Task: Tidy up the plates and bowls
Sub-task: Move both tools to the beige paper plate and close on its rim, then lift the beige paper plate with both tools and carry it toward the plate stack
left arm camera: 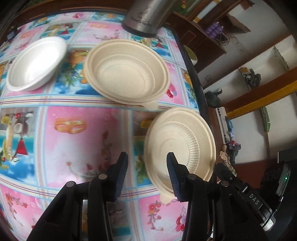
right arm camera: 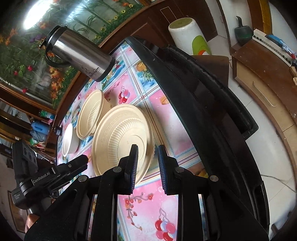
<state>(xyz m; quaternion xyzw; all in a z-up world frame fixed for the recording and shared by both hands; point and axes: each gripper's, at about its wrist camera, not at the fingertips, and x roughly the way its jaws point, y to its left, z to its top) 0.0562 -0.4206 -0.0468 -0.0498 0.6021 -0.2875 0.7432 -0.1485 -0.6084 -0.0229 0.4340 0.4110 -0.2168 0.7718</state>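
Note:
A near beige plate (left arm camera: 178,140) lies on the flowered tablecloth by the table's right edge; it also shows in the right wrist view (right arm camera: 118,137). A second beige bowl (left arm camera: 126,72) sits behind it, also in the right wrist view (right arm camera: 89,115). A white bowl (left arm camera: 35,63) stands at the far left, also in the right wrist view (right arm camera: 68,140). My left gripper (left arm camera: 146,163) is open, its right finger over the near plate. My right gripper (right arm camera: 147,152) is open, its jaws either side of the near plate's rim without gripping it.
A steel thermos jug (left arm camera: 146,16) stands at the table's back edge, also in the right wrist view (right arm camera: 78,53). The table's dark rim (right arm camera: 194,96) runs along the right. A white bin (right arm camera: 189,37) and wooden shelves stand on the floor beyond.

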